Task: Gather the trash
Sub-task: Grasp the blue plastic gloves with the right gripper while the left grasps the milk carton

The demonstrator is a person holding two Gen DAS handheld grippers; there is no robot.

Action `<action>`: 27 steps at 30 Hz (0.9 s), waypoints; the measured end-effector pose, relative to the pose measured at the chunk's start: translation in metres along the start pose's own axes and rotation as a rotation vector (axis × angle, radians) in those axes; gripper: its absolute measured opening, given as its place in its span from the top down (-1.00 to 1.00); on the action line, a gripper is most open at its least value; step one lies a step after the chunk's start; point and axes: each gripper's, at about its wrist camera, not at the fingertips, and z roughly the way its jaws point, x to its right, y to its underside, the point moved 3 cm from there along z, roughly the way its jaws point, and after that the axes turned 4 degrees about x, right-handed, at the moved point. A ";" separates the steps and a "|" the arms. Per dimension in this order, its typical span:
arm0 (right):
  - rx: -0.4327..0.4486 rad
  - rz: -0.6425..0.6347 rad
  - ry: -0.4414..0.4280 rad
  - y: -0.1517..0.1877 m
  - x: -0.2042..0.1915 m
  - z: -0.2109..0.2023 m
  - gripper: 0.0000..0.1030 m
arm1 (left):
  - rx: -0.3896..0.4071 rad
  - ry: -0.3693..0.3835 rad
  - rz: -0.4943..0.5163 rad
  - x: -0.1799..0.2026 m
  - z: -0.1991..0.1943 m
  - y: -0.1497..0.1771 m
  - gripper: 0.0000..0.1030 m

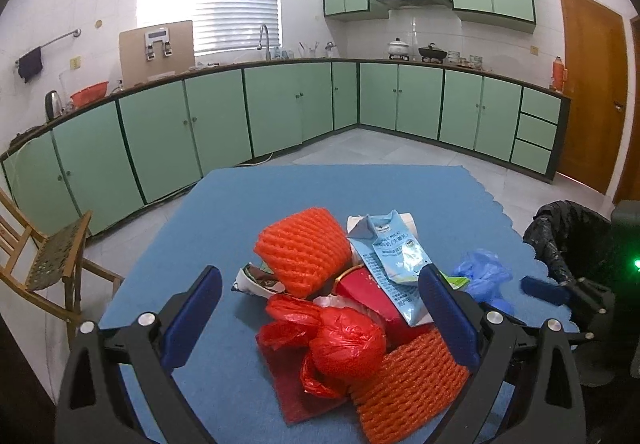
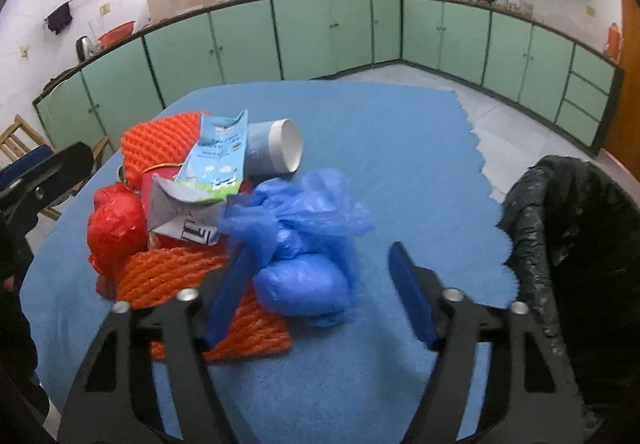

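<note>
Two tools stand spread over your trash heap on the blue worktop (image 2: 380, 132): left tool (image 1: 320, 320) straddles the red bag (image 1: 340, 340), right tool (image 2: 320, 292) flanks the blue bag (image 2: 304, 244), neither pinching. Black-lined bin (image 2: 568, 228) at three o'clock; contents hidden.

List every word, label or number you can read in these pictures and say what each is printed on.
"MILK": on the flattened light-blue milk carton, left wrist view; the letters before it are cut off.
Smaller print on that carton: too small to read.
Bold black characters on the carton's grey-white flap, right wrist view: partly hidden, not readable.
Blue paper cup: no legible text.
Nothing else readable.
</note>
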 end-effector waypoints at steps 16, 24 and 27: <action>0.062 0.048 0.048 -0.009 0.042 -0.028 0.45 | 0.002 0.081 0.037 0.041 0.002 -0.009 -0.87; 0.072 0.098 0.105 -0.004 0.081 -0.037 0.45 | -0.013 0.085 0.075 0.080 0.018 0.000 -0.87; 0.066 0.115 0.110 0.000 0.090 -0.036 0.45 | -0.010 0.055 0.077 0.087 0.026 0.002 -0.87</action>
